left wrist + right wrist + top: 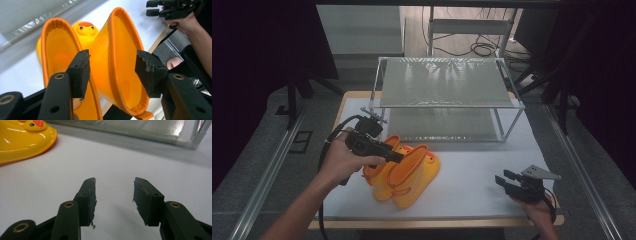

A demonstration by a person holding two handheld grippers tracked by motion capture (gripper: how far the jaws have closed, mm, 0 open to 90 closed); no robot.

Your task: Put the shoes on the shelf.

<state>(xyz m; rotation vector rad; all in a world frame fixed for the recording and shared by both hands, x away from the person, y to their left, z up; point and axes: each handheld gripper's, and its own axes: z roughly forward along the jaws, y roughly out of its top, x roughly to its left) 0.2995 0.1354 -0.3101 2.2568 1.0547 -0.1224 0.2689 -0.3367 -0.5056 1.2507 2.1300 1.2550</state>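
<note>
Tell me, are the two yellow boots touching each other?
Touching. In the left gripper view, the two yellow boots press together at their shafts between the open jaws, no gap between them; the high view also shows them side by side.

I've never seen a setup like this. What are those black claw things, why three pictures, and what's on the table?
No robot here: a person holds a hand-worked gripper in each hand. The high view looks down on the table; the other two pictures come from cameras riding on each gripper, looking along its black jaws. On the table stand two yellow boots with duck faces, before a metal rack. The left gripper is open, its jaws either side of one boot's rim, not yet closed. The right gripper is open over bare table, holding nothing.
</note>
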